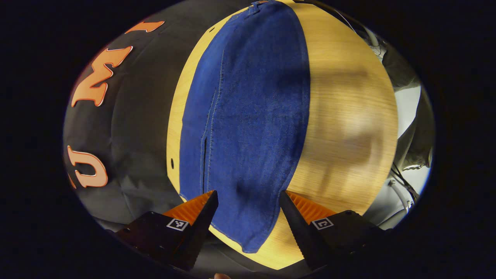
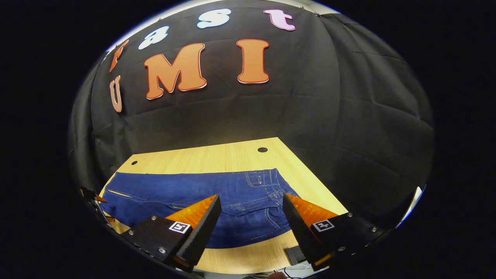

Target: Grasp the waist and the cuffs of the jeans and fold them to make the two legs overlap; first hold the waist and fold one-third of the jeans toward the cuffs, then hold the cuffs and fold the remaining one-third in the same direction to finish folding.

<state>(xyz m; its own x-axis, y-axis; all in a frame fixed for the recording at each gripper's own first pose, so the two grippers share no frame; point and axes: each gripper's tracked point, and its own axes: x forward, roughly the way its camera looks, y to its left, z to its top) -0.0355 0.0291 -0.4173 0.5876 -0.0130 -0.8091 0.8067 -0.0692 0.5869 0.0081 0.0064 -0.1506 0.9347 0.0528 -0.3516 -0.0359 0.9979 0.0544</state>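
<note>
On wooden table [image 2: 217, 157]: jeans [image 2: 186, 190] flat, legs overlapped. Denim soft but heavy; grip waist [image 2: 267, 182] and cuffs [image 1: 252, 228]. Left gripper [image 1: 248, 201], right gripper [image 2: 252, 205]: fingers apart, nothing held.

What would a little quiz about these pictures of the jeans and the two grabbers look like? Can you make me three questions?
1. True or false: the jeans lie flat on the wooden table.
2. In the right gripper view, which part of the jeans is nearest the right gripper? A) the cuffs B) the waist C) a knee
3. Fill in: in the left gripper view, the left gripper is ____, with the cuff end of the jeans between its fingers but not pinched.

Key
1. True
2. B
3. open
</note>
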